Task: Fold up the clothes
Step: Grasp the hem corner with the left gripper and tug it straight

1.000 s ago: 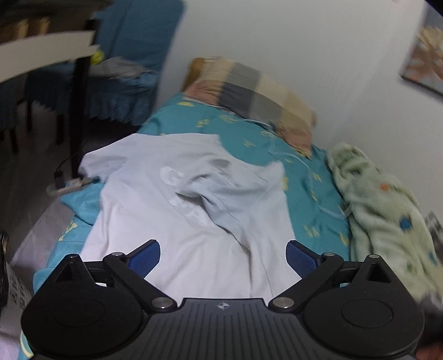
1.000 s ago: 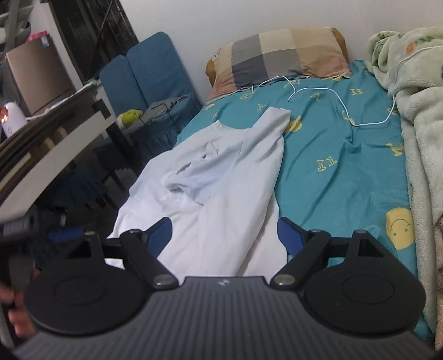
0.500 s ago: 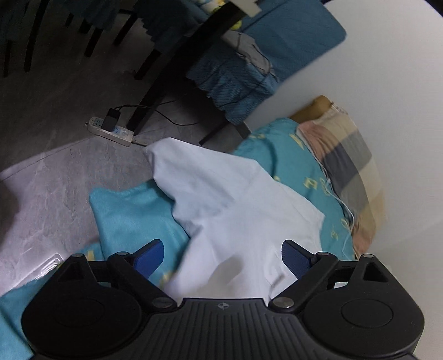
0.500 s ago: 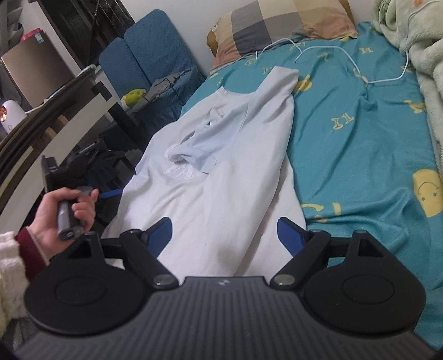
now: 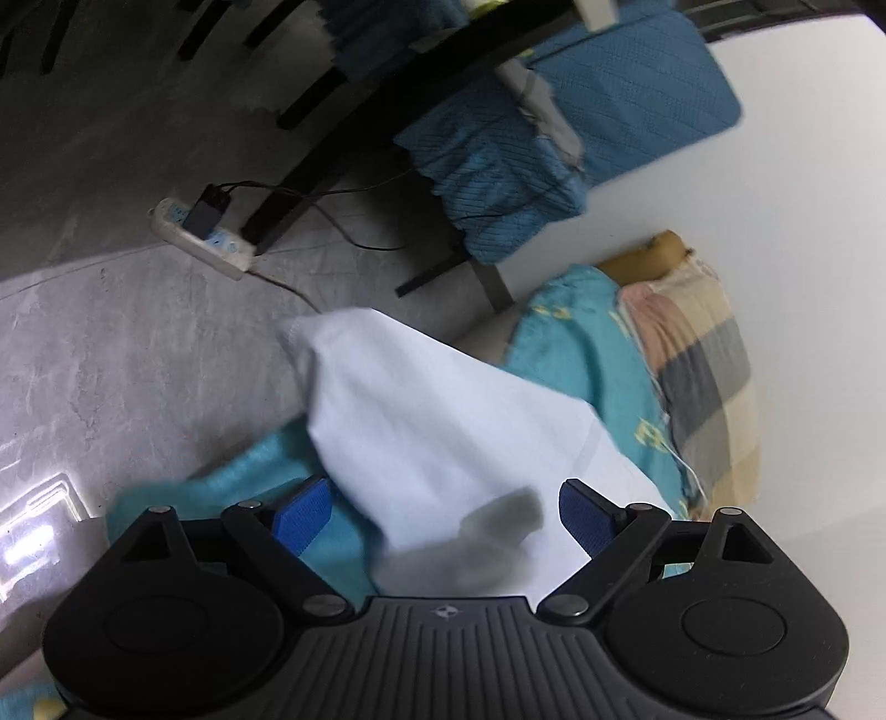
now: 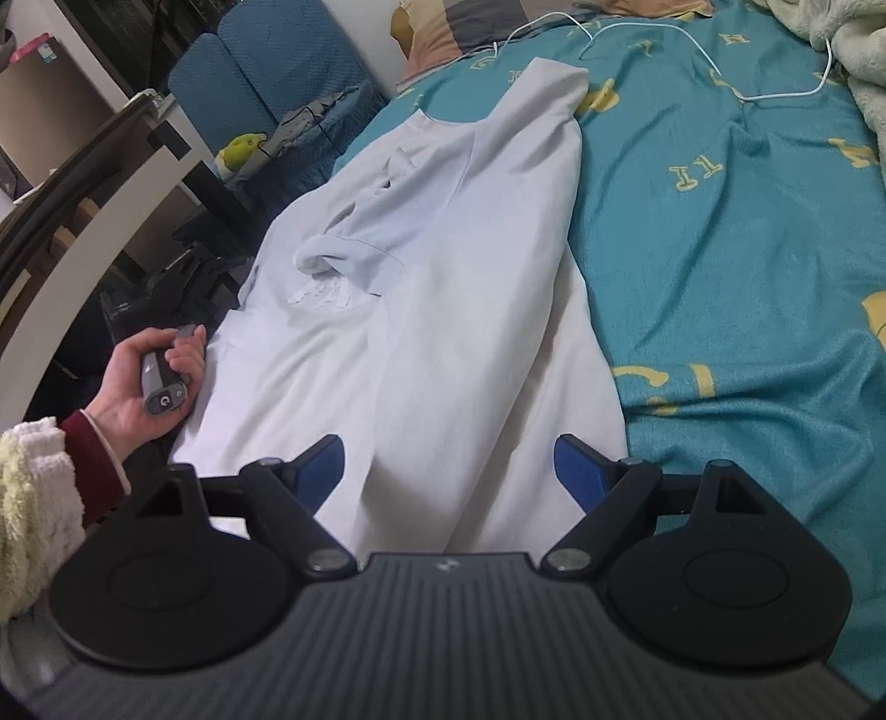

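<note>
Both hand-held grippers have their jaws wide apart with nothing pinched: the left hand-held gripper [image 5: 443, 512] hangs over the shirt's side edge at the bed's rim, its jaws having just narrowed a little with cloth under the gap but clear of the blue pads [image 5: 303, 509], and the right hand-held gripper [image 6: 449, 471] hovers over the shirt's lower part, its pads likewise apart from the fabric.

The bed [image 6: 736, 232] carries a teal sheet printed with yellow letters (one smiley face at the right edge). On its left half lies the shirt [image 6: 421, 310], white, spread lengthwise with its neck toward the pillow; a sleeve is bunched and folded over the chest, and one side of the shirt droops over the bed's edge toward the floor [image 5: 111, 343]. In the left wrist view that overhanging part is blurred.

A pale green blanket [image 6: 853, 50] is heaped along the bed's far right. The checked pillow [image 5: 698, 376] sits at the head, against the wall. Beside the bed stands a blue-covered chair [image 5: 559, 127], next to a dark table leg. A white cable [image 6: 714, 69] loops across the sheet near the pillow. On the floor lies a power strip [image 5: 202, 238] with a black plug in it.

At the shirt's left edge the person's left hand [image 6: 138, 376], in a fuzzy cream sleeve with a dark red cuff, grasps a grey handle.
</note>
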The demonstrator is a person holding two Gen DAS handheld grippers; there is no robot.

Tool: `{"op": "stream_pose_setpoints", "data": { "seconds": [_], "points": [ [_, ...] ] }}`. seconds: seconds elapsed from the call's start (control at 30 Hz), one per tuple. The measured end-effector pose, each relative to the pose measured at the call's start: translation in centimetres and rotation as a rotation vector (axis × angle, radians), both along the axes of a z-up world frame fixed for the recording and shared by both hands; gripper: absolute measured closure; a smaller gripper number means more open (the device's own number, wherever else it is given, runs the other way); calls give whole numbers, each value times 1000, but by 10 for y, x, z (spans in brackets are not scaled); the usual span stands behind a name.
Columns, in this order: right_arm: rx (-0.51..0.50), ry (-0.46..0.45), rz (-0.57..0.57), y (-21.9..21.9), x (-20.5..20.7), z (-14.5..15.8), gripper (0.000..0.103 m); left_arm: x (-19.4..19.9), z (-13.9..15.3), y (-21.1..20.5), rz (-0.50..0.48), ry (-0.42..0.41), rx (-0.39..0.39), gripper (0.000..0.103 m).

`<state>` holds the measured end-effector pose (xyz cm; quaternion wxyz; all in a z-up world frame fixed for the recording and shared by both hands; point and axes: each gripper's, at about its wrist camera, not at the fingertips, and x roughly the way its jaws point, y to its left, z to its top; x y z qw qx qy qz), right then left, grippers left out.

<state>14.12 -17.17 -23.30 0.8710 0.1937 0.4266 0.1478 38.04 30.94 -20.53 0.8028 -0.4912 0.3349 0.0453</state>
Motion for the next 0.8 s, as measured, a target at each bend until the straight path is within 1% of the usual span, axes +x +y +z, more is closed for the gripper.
{"op": "stream_pose_setpoints", "data": {
  "seconds": [0.07,0.1,0.13,0.17,0.2,0.23,0.27,0.3,0.33,0.43,0.57,0.63,0.7,0.8],
  "points": [
    [-3,6,0,1,2,-2,18,8,-11,6,9,18,-1,20],
    [-4,7,0,1,2,-3,19,13,-16,8,10,27,6,31],
    [-5,7,0,2,3,-3,19,17,-15,9,2,19,25,39],
    [-5,8,-1,2,3,-3,19,20,-15,10,-6,11,45,42],
    [-3,10,-3,2,3,-3,19,23,-9,8,-12,0,87,53],
    [0,13,-5,1,3,-4,19,25,-3,6,-19,-10,129,68],
    [4,14,-7,1,3,-3,19,28,3,4,-25,-21,172,79],
    [8,14,-8,1,3,-3,19,29,14,0,-32,-32,224,97],
    [13,12,-10,0,3,-2,19,31,24,-5,-38,-43,276,96],
    [33,1,-16,-2,0,3,19,32,63,-27,-95,-115,427,97],
    [59,-41,-35,-6,-4,13,19,31,119,-79,-164,-226,612,97],
    [52,-55,-57,-11,-4,15,19,35,145,-122,-215,-270,716,97],
    [44,-64,-81,-16,-5,17,18,36,165,-168,-285,-324,795,97],
    [64,-65,-124,-28,-7,18,18,32,174,-241,-412,-417,860,96]
  ]
}}
